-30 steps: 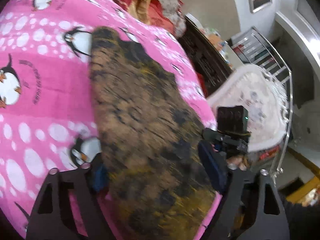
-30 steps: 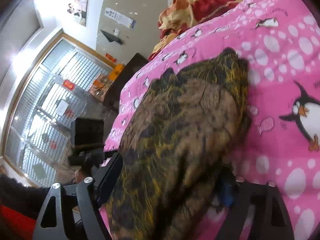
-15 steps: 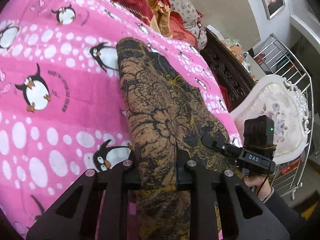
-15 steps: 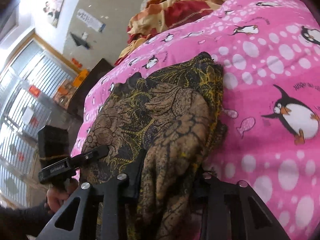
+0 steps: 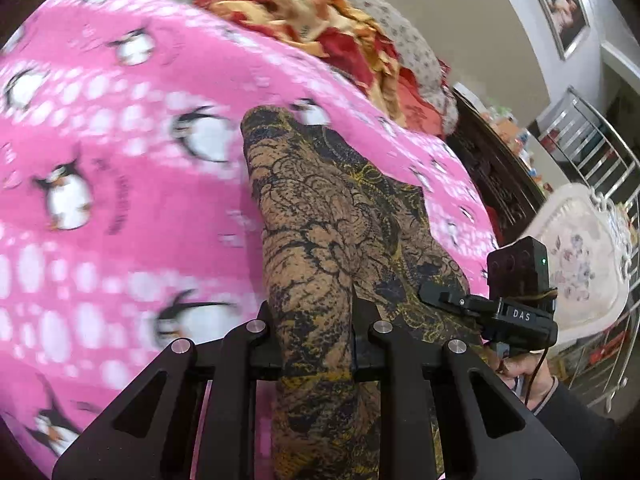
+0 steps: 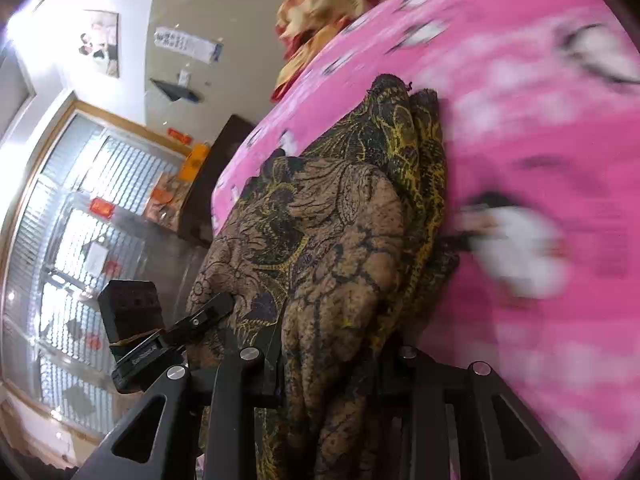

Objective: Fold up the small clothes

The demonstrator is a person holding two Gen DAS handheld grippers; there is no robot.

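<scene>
Left wrist view: left gripper [image 5: 314,338] clamped on a bunched fold of the brown and black patterned garment [image 5: 332,216], cloth pinched tight between both pads and hanging below them. Garment stretched away from the jaws across the pink penguin blanket [image 5: 120,200], far corner resting on it. Beyond the blanket's far edge, a heap of red and orange bedding [image 5: 320,20]. Just off the garment's right edge, right gripper [image 5: 440,300] seen from the side, nose against the cloth, a hand [image 5: 516,368] beneath it. White upholstered chair [image 5: 580,264] past the blanket's right side, beside a metal railing [image 5: 592,136]. Right wrist view: right gripper [image 6: 328,344] closing on a thick bundle of the same garment [image 6: 320,220], fabric filling the gap between the jaws and pressed by the pads. Left gripper [image 6: 208,312] at the garment's left edge, tip against the cloth. Pink blanket [image 6: 540,140] blurred to the garment's right; glass doors [image 6: 80,220] well off its left side.
</scene>
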